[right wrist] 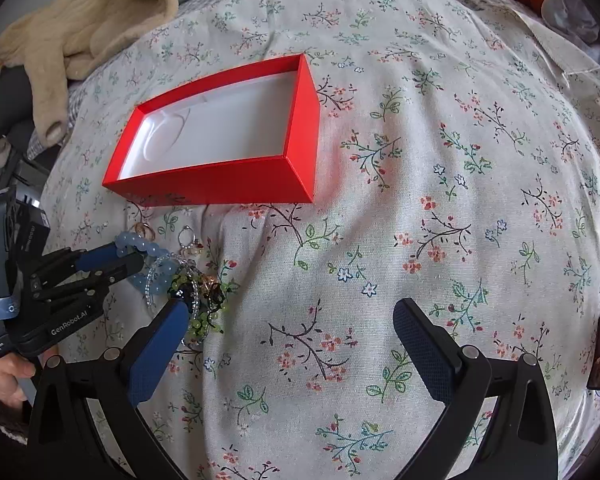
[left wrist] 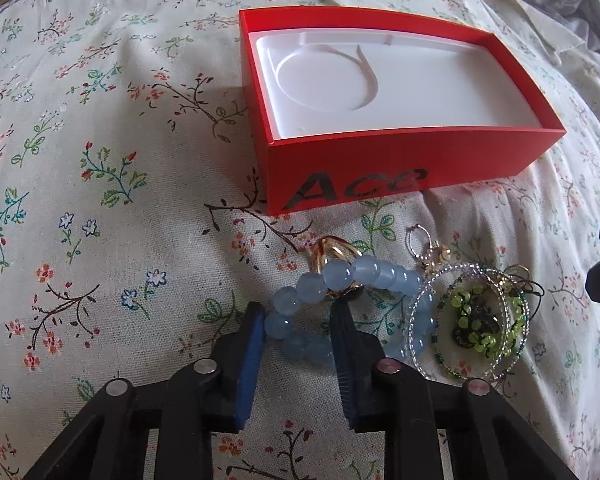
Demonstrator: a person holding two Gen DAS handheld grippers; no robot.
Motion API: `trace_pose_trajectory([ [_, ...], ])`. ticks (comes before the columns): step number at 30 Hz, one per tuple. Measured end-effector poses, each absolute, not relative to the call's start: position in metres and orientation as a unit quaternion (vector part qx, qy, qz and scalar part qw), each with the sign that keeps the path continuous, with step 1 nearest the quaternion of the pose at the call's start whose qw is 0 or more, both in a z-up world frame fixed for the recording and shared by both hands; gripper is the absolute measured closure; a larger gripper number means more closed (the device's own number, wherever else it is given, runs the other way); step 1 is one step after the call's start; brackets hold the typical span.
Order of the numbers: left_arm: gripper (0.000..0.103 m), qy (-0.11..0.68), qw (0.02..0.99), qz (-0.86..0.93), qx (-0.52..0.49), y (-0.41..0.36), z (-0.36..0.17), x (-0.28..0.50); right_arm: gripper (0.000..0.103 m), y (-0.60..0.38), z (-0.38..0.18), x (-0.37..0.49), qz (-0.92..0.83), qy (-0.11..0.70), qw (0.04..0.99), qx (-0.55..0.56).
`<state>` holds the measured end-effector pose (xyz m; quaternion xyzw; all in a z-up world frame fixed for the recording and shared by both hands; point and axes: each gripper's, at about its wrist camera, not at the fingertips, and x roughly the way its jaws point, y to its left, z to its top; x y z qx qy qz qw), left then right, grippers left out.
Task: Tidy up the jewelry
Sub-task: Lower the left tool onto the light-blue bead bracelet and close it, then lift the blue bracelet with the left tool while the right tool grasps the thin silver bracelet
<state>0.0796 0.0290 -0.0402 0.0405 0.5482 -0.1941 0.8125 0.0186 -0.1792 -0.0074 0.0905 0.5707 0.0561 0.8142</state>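
The left gripper (left wrist: pixel 298 320) is down at the jewelry pile, its 2 fingers set narrowly either side of one arc of the blue bracelet (left wrist: pixel 340 280). The left pad (left wrist: pixel 250 360) sits just outside the beads, the right finger stands inside the loop, and whether both press the beads I cannot tell. So the step in hand looks like the first pick: a grasp forming, not yet lifted.

At 2 o'clock from the bracelet lie the clear bangles (left wrist: pixel 460 320) over green beads (left wrist: pixel 476 320), touching it; gold rings (left wrist: pixel 332 252) sit at its 12 o'clock.

The right gripper (right wrist: pixel 292 320) hangs wide and holds nothing.

Beyond, at 12 o'clock, stands the red box (left wrist: pixel 400 156), its white tray bare.

Next calls for a firm pinch, then a lift free of the bangles and rings before carrying to the box.
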Motion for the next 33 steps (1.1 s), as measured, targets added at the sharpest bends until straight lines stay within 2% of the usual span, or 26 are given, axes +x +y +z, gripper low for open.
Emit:
trace_pose_trajectory([
  [2,0.091,0.551,0.813,-0.183,0.038,0.031,-0.040,0.080,0.000,-0.178,-0.008,0.018,0.056,0.571,0.814,0.089],
  [6,0.094,0.556,0.812,-0.176,0.021,0.039,-0.035,0.076,0.000,-0.177,-0.008,0.018,0.054,0.571,0.815,0.089],
  [18,0.094,0.510,0.835,-0.204,-0.008,0.034,0.010,0.045,0.003,-0.172,0.001,0.012,0.063,0.560,0.822,0.078],
  [21,0.094,0.497,0.841,-0.213,-0.016,0.032,0.022,0.040,0.006,-0.173,0.003,0.011,0.066,0.558,0.823,0.079],
  [25,0.094,0.490,0.845,-0.213,-0.025,0.030,0.030,0.038,0.018,-0.172,0.002,0.011,0.078,0.559,0.820,0.090],
  [30,0.094,0.489,0.848,-0.204,-0.028,0.037,0.031,0.038,0.046,-0.163,-0.009,0.014,0.115,0.576,0.801,0.113],
  [32,0.094,0.488,0.849,-0.199,-0.028,0.040,0.031,0.038,0.060,-0.160,-0.014,0.017,0.120,0.583,0.795,0.116],
  [33,0.094,0.488,0.850,-0.196,-0.029,0.042,0.031,0.038,0.062,-0.159,-0.015,0.019,0.119,0.584,0.795,0.117],
])
